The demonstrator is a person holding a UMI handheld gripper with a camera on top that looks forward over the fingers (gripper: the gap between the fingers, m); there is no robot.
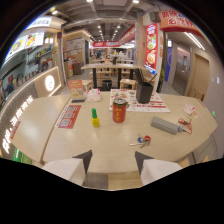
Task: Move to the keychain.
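Gripper (111, 162) open, holding nothing. The keychain (141, 141), small with red and blue bits, lies on the pale wooden worktop (45, 125) just ahead of the right finger. Beyond stand a can (119, 110) and bottle (95, 118); a restaurant hall lies behind.

Light wood table (75, 140), curved edge. On it: red can (119, 110) near middle, upright; yellow bottle w/ green cap (94, 118) just left of can, apart. Keychain (142, 141) nearer the front, right of center, lying flat. Grey flat box (167, 125) right of can, w/ red cord (185, 123) touching its far end. Red menu sheet (69, 116) to the left, big printed placemat (145, 102) behind can w/ black holder (144, 92) standing on it. Small card stand (75, 89) at the back left.
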